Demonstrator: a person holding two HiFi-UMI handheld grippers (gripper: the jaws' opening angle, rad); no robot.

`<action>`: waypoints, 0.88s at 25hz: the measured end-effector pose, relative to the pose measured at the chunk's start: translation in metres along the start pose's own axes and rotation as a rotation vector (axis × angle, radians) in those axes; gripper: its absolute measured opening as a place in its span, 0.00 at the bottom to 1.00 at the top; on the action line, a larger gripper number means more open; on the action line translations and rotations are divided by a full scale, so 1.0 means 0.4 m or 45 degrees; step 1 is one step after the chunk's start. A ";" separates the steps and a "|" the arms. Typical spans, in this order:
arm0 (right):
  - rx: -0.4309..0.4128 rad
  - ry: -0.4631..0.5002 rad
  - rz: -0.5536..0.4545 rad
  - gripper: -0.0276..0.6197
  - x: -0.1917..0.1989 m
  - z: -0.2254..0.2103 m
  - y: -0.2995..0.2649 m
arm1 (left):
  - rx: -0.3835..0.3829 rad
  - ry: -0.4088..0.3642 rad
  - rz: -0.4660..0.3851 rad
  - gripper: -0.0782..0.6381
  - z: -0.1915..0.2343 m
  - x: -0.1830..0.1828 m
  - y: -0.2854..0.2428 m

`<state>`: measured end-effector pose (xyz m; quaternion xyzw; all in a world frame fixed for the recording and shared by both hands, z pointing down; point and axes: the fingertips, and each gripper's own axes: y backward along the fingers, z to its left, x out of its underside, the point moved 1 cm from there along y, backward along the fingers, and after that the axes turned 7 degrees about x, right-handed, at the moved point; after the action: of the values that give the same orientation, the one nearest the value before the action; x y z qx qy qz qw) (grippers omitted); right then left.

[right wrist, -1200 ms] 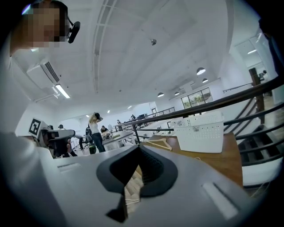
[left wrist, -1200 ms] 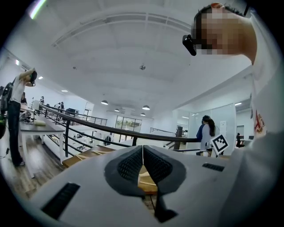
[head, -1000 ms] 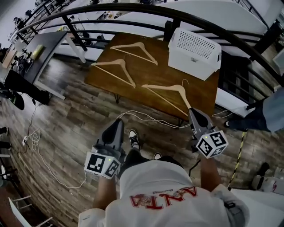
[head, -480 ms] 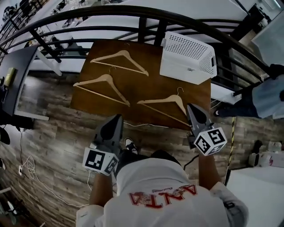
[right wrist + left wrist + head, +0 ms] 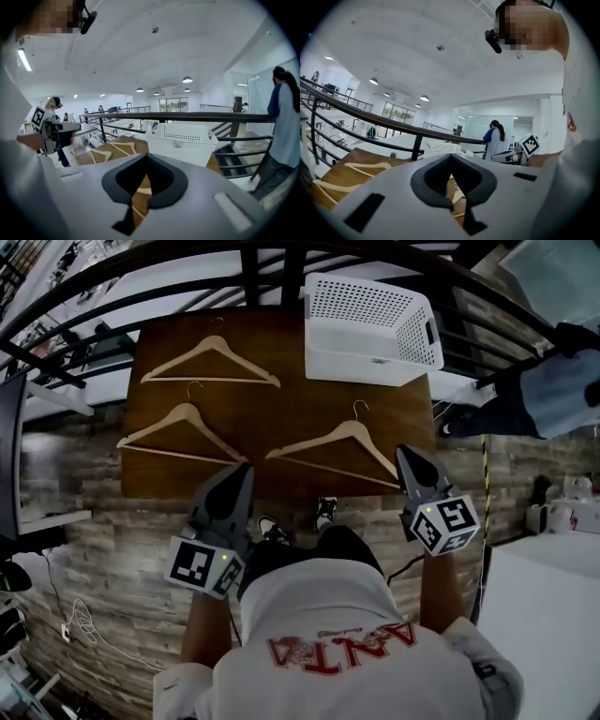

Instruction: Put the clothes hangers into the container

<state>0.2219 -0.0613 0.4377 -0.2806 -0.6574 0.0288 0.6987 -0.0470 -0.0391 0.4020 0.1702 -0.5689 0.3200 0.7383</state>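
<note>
my left fingers (image 5: pixel 230 501) and right fingers (image 5: pixel 412 476) are closed on nothing, so i should open the right ones wide for the near hanger (image 5: pixel 342 441) on the table (image 5: pixel 272 404), just in front of the white container (image 5: pixel 366 364).

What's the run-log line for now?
hangers: three on table | container: empty | left hand-held gripper: shut, empty | right hand-held gripper: shut, empty

Pale wooden hangers (image 5: pixel 349 428), perforated plastic container (image 5: pixel 361 363), wood table (image 5: pixel 281 404).
</note>
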 end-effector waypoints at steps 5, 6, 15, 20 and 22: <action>0.030 -0.008 0.100 0.04 0.049 -0.142 -0.076 | -0.013 -0.021 0.026 0.12 -0.030 -0.011 -0.140; 0.016 -0.016 0.115 0.04 0.059 -0.164 -0.090 | -0.021 -0.024 0.037 0.12 -0.037 -0.010 -0.166; -0.121 0.093 0.347 0.17 0.163 -0.259 -0.227 | -0.117 0.022 0.113 0.12 -0.043 0.030 -0.337; -0.153 0.225 0.571 0.26 0.285 -0.206 -0.296 | -0.106 0.045 0.138 0.12 -0.008 0.066 -0.356; -0.167 0.261 0.651 0.32 0.335 -0.180 -0.329 | -0.096 0.036 0.173 0.12 0.015 0.086 -0.350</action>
<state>0.2638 -0.1426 0.6165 -0.4834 -0.4916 0.1327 0.7121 0.0471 -0.1363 0.4523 0.0987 -0.5803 0.3499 0.7288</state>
